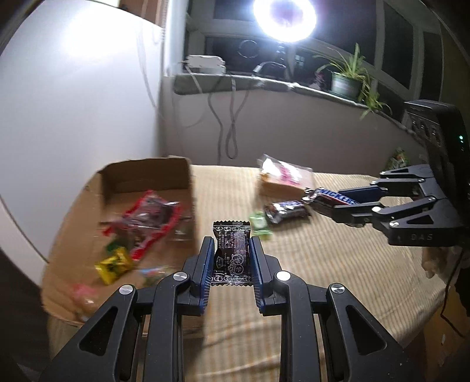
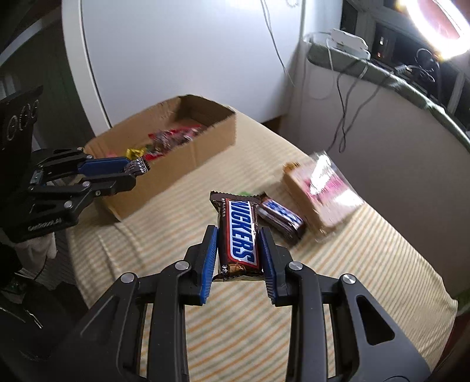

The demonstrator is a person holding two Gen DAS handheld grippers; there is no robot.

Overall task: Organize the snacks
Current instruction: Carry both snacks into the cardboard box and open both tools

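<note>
The left gripper (image 1: pixel 230 258) clamps a black candy packet (image 1: pixel 232 254); the right gripper (image 2: pixel 238 258) clamps a Snickers bar (image 2: pixel 239 235). The cardboard box (image 2: pixel 182 158) lies at 11 o'clock. Risk: the bar's slick wrapper may slip through the blue pads and drop outside the box.

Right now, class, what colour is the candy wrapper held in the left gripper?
Black with pale print, clearest in the left wrist view.

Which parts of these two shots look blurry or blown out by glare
Left wrist view: the ring light is blown out at the top, the cardboard box and its snacks smear, the black candy packet stays sharp. Right wrist view: glare in the top right corner, the pink packet blurs, the Snickers bar reads clearly.
</note>
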